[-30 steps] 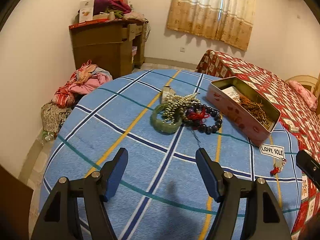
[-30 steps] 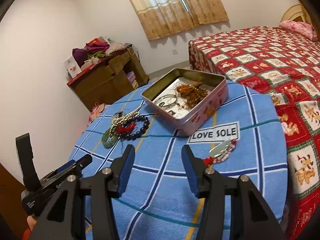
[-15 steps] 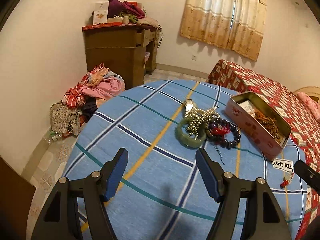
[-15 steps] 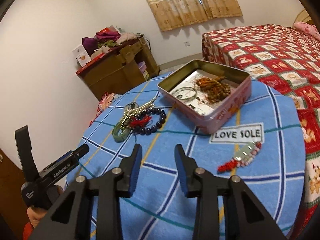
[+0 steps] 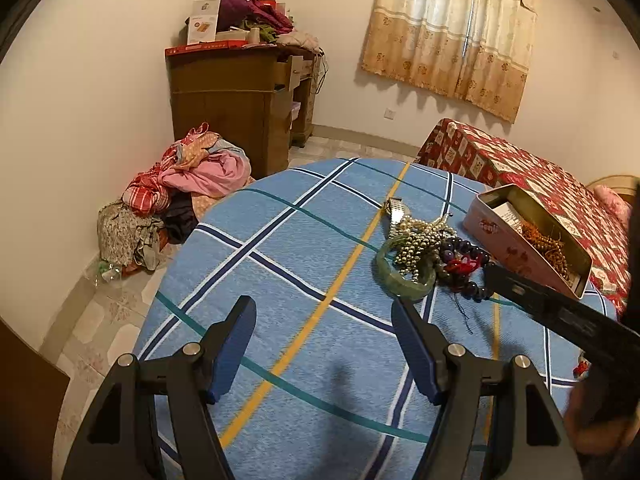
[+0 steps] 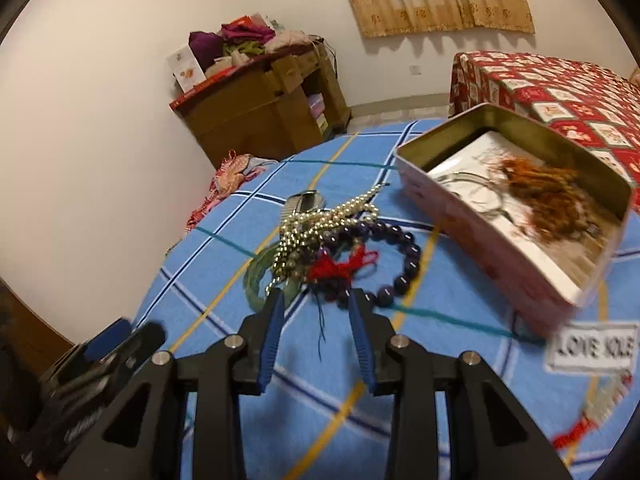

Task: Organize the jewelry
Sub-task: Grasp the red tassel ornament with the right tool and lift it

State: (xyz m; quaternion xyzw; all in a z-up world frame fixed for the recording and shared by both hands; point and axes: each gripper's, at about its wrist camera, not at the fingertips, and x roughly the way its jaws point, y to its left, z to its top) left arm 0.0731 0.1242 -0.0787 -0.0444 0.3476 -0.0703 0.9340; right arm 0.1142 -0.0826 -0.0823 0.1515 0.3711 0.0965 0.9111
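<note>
only the right gripper (image 6: 316, 312), parted over the dark bead bracelet (image 6: 400, 268), shows the label (image 6: 592, 346); left gripper (image 5: 324, 328) wide apart.

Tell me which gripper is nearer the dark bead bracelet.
Right. The right gripper sits just short of the dark bead bracelet, open and empty. The left gripper hangs farther back, open.

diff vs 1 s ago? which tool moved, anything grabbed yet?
The right tool moved forward to the jewelry pile, its jaws narrower than before but open around the dark bead bracelet's near edge. Nothing grabbed. The left tool swung left and stays wide open and empty. The pile and the pink tin stayed put.
</note>
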